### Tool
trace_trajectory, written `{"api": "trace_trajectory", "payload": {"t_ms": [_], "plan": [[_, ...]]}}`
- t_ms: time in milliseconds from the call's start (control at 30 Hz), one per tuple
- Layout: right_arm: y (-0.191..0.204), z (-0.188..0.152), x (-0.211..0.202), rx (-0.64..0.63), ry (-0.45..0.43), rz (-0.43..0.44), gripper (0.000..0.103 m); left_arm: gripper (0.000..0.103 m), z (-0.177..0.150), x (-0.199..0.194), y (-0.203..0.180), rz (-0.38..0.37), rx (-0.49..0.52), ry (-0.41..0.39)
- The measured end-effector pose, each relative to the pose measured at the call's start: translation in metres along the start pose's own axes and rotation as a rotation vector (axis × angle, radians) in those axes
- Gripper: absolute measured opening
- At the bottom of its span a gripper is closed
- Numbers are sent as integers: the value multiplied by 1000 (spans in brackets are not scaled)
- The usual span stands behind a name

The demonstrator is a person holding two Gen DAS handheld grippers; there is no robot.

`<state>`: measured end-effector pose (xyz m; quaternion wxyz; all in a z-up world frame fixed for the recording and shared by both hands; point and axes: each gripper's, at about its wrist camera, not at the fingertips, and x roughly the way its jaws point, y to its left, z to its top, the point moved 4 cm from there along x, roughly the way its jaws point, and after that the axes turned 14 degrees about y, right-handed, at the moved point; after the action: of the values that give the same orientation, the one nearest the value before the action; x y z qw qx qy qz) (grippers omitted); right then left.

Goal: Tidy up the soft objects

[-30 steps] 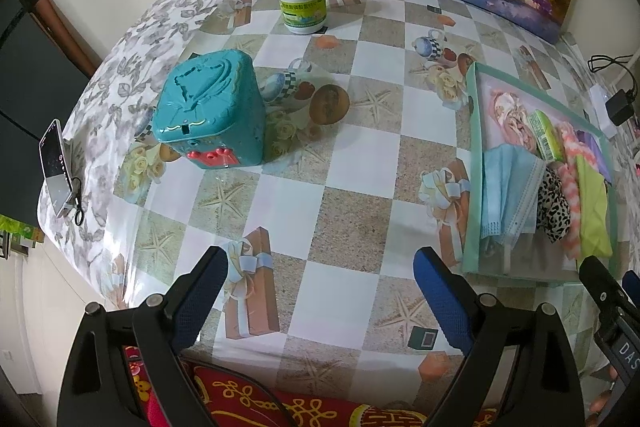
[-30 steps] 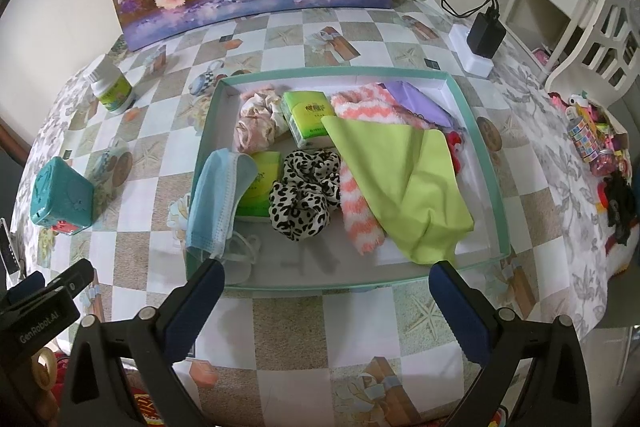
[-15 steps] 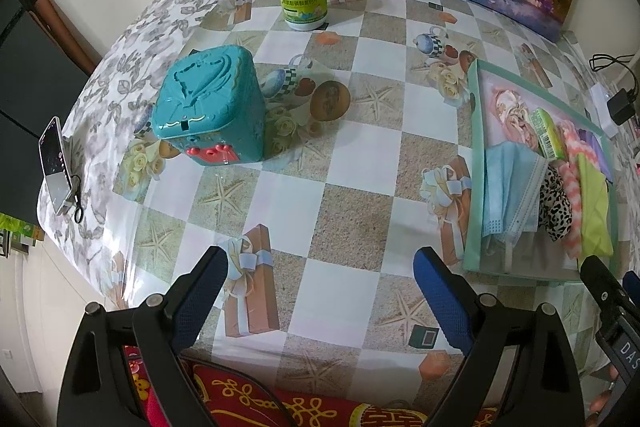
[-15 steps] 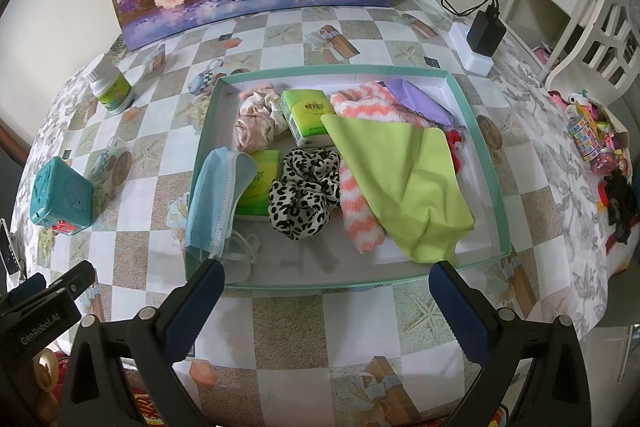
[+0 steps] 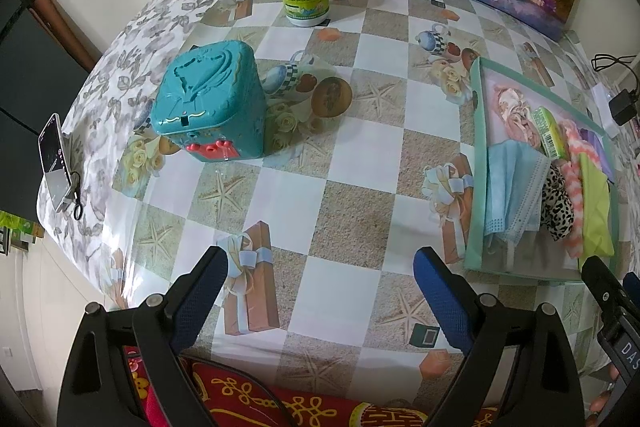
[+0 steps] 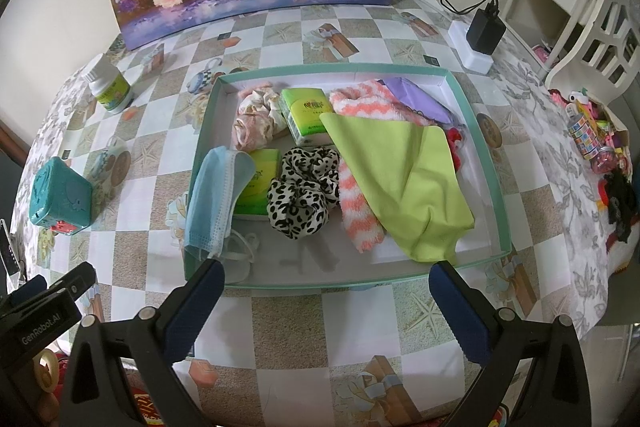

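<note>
One striped sock (image 6: 352, 163) lies lengthwise in tray (image 6: 480, 143).

left wrist: high, facing table's left half | right wrist: above tray (image 6: 472, 115) | shared: tray, teal box (image 5: 212, 103)

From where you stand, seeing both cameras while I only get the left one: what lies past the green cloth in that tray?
Observer: A purple pouch at the tray's far corner, partly under the striped sock.
Operator: Is there only one green tissue pack?
Observer: No, a second pack lies partly under the blue mask.
Operator: Anything to the tray's right?
Observer: A black charger plugged into a white power strip.
Operator: Is the right hand-held gripper holding something?
Observer: No, the right hand-held gripper is open, in front of the tray.
</note>
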<state>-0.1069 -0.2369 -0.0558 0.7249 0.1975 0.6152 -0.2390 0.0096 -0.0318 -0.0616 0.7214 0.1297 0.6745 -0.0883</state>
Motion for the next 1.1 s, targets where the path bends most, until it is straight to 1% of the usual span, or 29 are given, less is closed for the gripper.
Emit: {"api": "trace_trajectory", "payload": {"t_ms": [500,900,1100], "plan": [[-1,-1,1,4,2,3,103,94,-1,2,1,-9,-4,9],[-13,1,3,40,15,13,103,94,0,2,-1,-20,-5,16],[-14,3,4,40,20,13,103,94,0,0,-1,-26,-7,8]]}}
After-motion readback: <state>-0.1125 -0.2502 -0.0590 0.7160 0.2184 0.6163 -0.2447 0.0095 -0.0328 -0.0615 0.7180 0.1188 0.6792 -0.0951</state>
